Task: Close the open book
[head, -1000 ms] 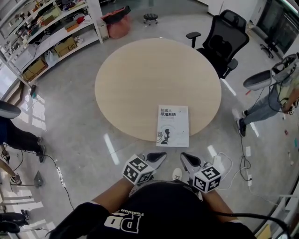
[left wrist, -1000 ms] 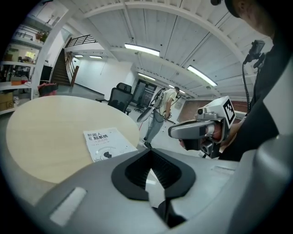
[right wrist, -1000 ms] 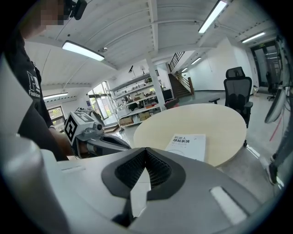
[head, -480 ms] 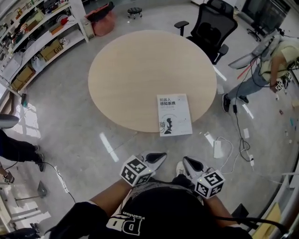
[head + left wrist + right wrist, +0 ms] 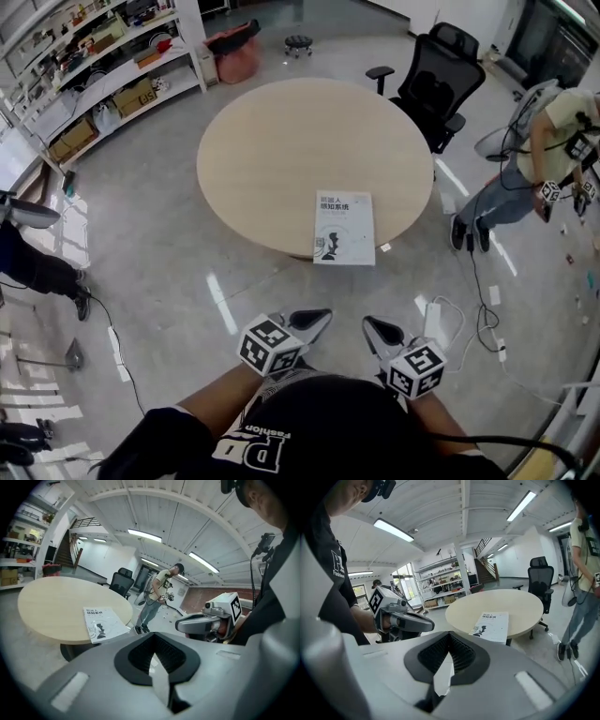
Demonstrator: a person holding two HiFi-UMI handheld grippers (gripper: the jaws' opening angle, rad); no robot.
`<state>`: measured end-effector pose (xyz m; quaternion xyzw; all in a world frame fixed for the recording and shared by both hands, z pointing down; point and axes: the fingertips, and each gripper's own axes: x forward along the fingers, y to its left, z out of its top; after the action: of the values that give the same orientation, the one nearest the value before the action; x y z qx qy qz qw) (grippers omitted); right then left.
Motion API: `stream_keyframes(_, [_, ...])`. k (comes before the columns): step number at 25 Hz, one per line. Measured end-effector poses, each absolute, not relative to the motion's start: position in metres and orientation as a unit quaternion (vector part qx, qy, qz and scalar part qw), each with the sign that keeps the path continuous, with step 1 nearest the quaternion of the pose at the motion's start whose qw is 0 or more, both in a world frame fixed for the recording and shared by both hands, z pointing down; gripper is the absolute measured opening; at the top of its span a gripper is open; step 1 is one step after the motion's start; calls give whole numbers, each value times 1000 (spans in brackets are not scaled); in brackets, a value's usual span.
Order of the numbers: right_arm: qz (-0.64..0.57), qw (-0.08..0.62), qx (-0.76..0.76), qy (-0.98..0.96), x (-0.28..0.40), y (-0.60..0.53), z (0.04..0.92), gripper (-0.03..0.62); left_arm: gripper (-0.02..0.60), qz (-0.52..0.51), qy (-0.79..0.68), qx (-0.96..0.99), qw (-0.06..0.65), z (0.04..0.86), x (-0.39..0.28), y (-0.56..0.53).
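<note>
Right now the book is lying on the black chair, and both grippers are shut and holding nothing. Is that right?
Not quite. The book lies on the round table, near its edge, as the head view shows. The left gripper and right gripper are indeed shut and holding nothing.

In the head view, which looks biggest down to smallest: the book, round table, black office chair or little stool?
1. round table
2. black office chair
3. book
4. little stool
The stool stands farthest from the camera, so its true size is unsure.
</note>
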<state>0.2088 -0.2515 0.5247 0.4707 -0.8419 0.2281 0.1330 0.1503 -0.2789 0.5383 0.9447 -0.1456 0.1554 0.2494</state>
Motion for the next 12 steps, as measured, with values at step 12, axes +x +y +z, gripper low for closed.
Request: stream_keyframes(12, [252,98,434,-860,272,-104,526,8,8,135,-239,933,234,527,192,-121])
